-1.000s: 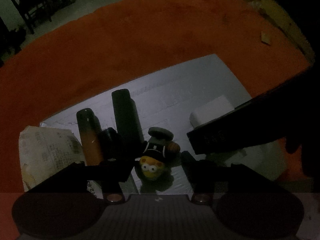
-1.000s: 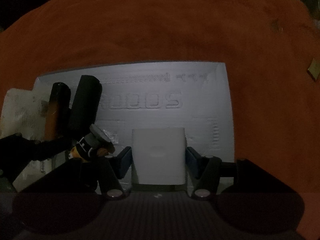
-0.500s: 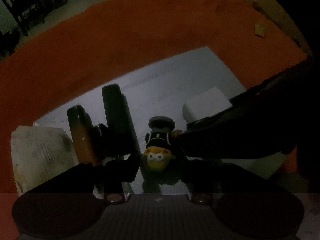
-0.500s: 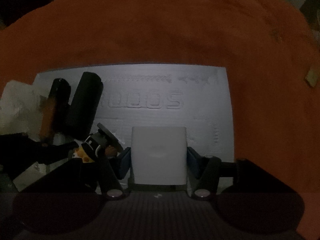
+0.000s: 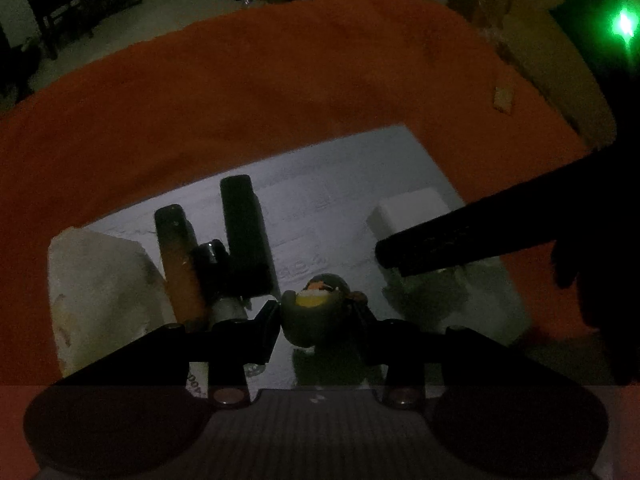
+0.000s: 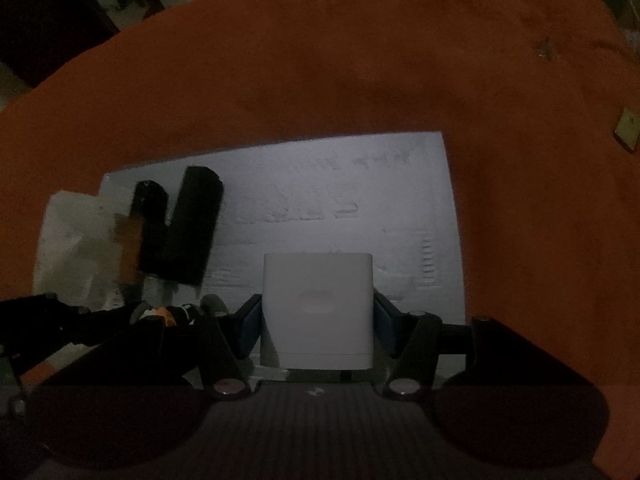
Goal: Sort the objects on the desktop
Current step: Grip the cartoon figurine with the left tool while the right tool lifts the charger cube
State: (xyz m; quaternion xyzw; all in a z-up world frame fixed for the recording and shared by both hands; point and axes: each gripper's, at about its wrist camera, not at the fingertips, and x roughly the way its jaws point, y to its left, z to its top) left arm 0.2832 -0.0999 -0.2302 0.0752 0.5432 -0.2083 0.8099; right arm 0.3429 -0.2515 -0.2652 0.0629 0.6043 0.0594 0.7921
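Left gripper point(image 5: 318, 316) is now clamped on the toy point(image 5: 316, 312), a small figure with a dark cap and a yellow face, low in the centre of the left wrist view. A second ago its fingers stood apart on either side of the toy, whose face was plain to see; now the fingers touch its sides and the toy has tipped, so mostly the dark cap shows and only a sliver of yellow. I judge that the grasp has just been made and the toy is ready to be lifted off the board point(image 5: 344, 184).

Right gripper point(image 6: 317, 320) is clamped on the white box point(image 6: 317, 308), centre low in its own view, the blue pads pressed to both sides, much as in the earlier frames. In the left wrist view the same box sits at right of centre, partly hidden under the dark finger of the right gripper.

Left of the toy lie a black tube point(image 5: 244, 232), an orange tube point(image 5: 178, 260) with a dark cap, and between them a smaller dark thing I cannot make out. Further left is a pale wad point(image 5: 100, 292), paper or cloth. All rest on or at the edge of the grey board, which lies on an orange cloth point(image 5: 260, 92).

With both grippers loaded, the next step is likely carrying each item to its place. The tipped toy may slip.
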